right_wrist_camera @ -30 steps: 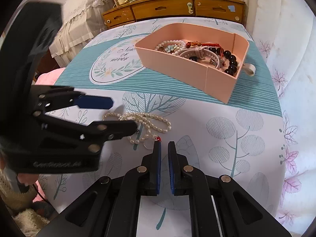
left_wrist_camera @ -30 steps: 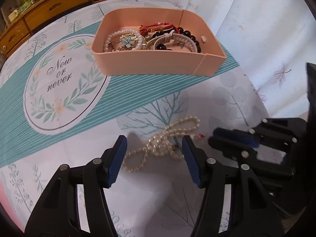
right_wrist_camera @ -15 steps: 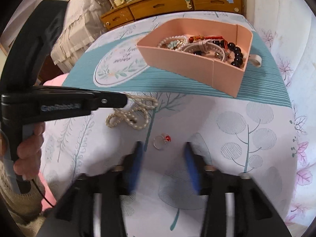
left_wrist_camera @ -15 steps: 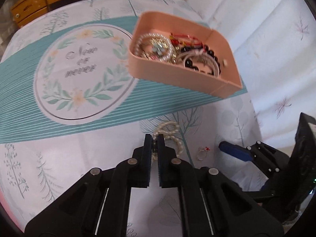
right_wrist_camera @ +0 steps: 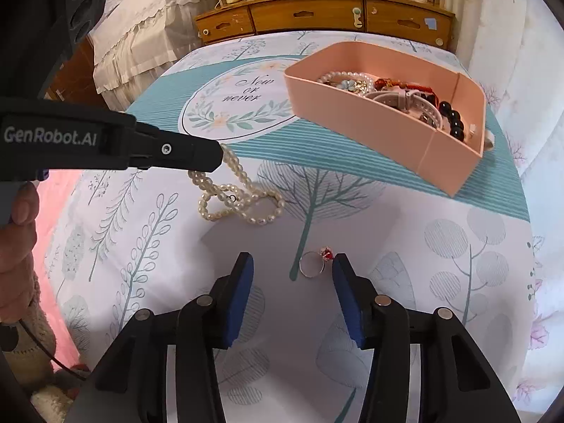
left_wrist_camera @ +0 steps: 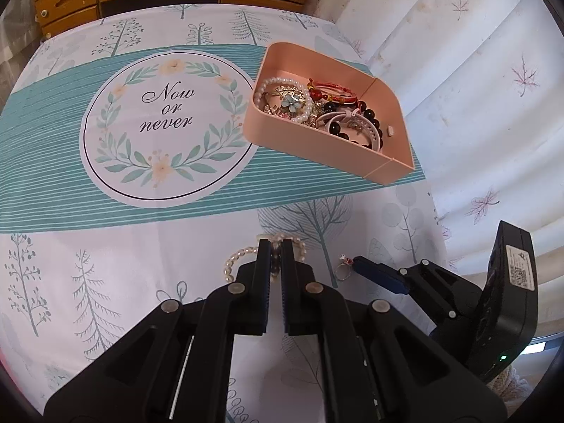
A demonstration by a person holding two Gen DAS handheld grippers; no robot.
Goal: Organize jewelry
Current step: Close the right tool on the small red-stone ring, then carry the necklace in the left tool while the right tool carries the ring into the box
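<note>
My left gripper (left_wrist_camera: 276, 246) is shut on a white pearl necklace (left_wrist_camera: 236, 259) and lifts one end of it; in the right wrist view the strand hangs from its tip (right_wrist_camera: 211, 157) and the rest (right_wrist_camera: 239, 204) lies looped on the cloth. My right gripper (right_wrist_camera: 292, 264) is open and low over the cloth, with a silver ring with a red stone (right_wrist_camera: 313, 262) lying between its fingers, close to the right one. The ring also shows in the left wrist view (left_wrist_camera: 343, 269). A pink tray (left_wrist_camera: 317, 148) (right_wrist_camera: 370, 123) holds several bracelets and beads.
The table wears a printed cloth with a teal band and a "Now or never" wreath (left_wrist_camera: 165, 105). A wooden drawer cabinet (right_wrist_camera: 317, 14) stands behind the table. White curtains (left_wrist_camera: 476, 70) hang on the right. A bed with a cream cover (right_wrist_camera: 141, 35) is at the left.
My left gripper closed on the pearl necklace and lifted one end. My right gripper opened and now has the ring between its fingers.
</note>
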